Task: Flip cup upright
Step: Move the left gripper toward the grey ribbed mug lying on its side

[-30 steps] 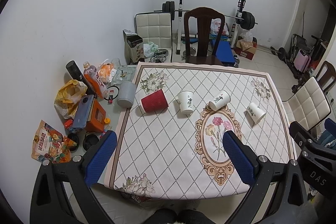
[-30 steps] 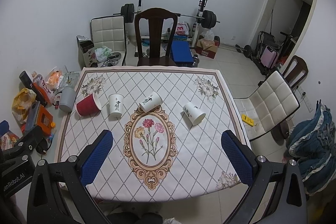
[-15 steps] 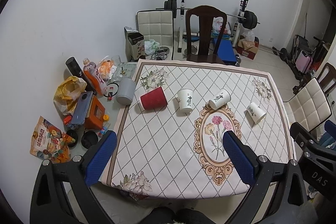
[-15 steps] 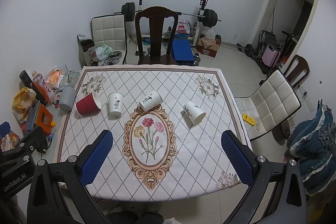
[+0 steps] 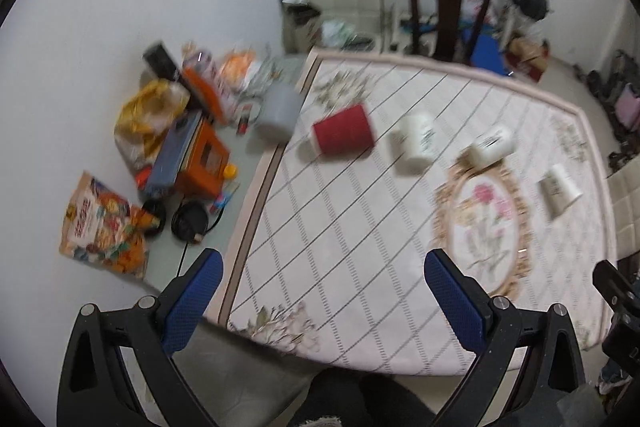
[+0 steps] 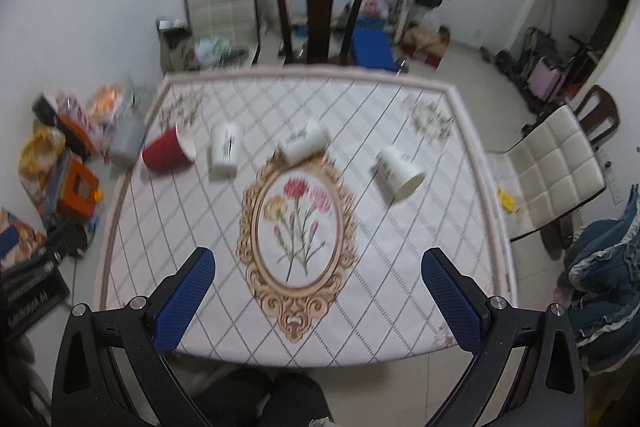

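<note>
Seemingly, four toppled cups [image 6: 400, 171], contents blurred

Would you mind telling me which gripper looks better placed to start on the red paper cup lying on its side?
Left, probably. The left gripper is open over the table's left side, where the red ribbed paper cup lies tipped. The right gripper, also open, faces the table's middle, with that cup far to its left.
</note>
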Action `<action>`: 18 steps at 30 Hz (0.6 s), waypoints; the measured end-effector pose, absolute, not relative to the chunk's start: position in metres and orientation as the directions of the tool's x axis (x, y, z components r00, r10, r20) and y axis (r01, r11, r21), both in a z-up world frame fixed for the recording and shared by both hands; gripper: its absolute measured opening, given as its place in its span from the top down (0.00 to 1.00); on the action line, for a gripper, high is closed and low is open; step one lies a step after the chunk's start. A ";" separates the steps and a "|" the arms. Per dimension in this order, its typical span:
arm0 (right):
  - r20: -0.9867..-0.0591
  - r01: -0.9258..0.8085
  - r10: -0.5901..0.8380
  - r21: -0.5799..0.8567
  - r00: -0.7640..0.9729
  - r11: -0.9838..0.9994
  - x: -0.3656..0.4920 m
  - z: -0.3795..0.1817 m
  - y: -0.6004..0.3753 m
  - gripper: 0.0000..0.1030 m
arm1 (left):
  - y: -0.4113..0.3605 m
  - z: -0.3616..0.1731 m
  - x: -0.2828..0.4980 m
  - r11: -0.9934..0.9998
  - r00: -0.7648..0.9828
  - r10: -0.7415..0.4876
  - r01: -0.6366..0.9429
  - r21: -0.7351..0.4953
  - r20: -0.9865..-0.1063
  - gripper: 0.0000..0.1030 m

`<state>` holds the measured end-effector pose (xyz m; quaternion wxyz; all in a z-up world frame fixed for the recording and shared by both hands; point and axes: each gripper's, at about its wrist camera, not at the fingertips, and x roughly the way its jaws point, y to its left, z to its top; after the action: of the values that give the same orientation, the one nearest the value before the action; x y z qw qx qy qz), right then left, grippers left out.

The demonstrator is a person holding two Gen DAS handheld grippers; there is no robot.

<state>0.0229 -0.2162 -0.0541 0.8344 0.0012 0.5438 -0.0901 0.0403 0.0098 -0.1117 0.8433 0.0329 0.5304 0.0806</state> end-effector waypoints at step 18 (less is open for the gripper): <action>-0.986 0.049 -0.150 -0.146 0.073 0.988 0.158 -0.240 -0.125 0.00 | 0.088 -0.225 0.168 0.975 0.210 0.217 -0.080 0.205 -0.953 0.00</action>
<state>0.1579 -0.1254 -0.2399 0.7315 -0.0371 0.6775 -0.0679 0.1684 0.0881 -0.2254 0.7757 0.0551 0.6213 0.0960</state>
